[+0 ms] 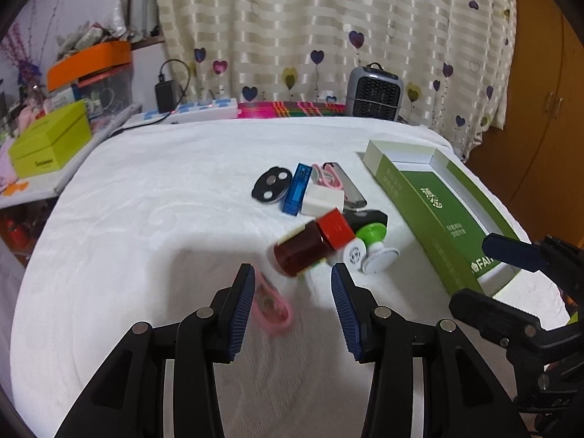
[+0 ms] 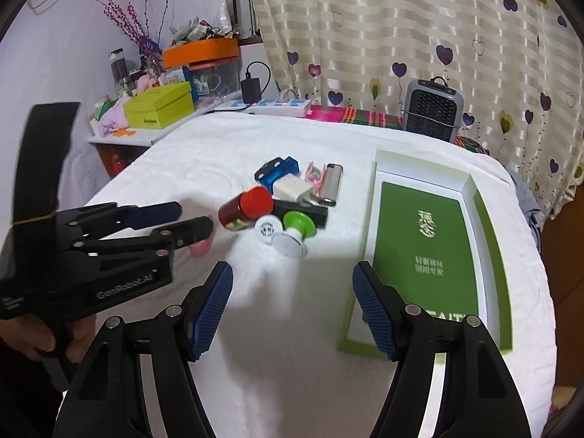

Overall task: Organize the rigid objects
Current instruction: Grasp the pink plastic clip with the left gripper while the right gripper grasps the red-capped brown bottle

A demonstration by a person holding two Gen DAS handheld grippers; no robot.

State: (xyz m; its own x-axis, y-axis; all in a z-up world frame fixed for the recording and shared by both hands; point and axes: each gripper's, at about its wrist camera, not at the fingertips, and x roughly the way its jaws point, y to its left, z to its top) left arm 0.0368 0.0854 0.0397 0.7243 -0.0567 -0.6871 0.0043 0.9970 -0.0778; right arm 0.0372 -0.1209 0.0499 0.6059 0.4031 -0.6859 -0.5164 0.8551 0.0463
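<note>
A pile of small items lies mid-table on the white cloth (image 1: 146,219). It includes a brown bottle with a red cap (image 1: 304,252), a white disc (image 1: 352,253), a green-and-white knob (image 1: 372,241), a black case (image 1: 368,217), a white cube (image 1: 323,199), a blue block (image 1: 296,189), a black disc (image 1: 272,186) and a silver lighter (image 1: 350,186). My left gripper (image 1: 292,268) is open just short of the bottle. A blurred pink piece (image 1: 272,306) sits by its left finger. My right gripper (image 2: 292,266) is open and empty, between the pile and the open green box (image 2: 423,241).
A grey heater (image 2: 432,109), a power strip (image 2: 277,106) and a plaid cloth (image 2: 354,115) line the far edge. A lime box (image 2: 158,106) and an orange-lidded bin (image 2: 200,53) stand on a side shelf at the left. A hand (image 2: 43,339) holds the left gripper.
</note>
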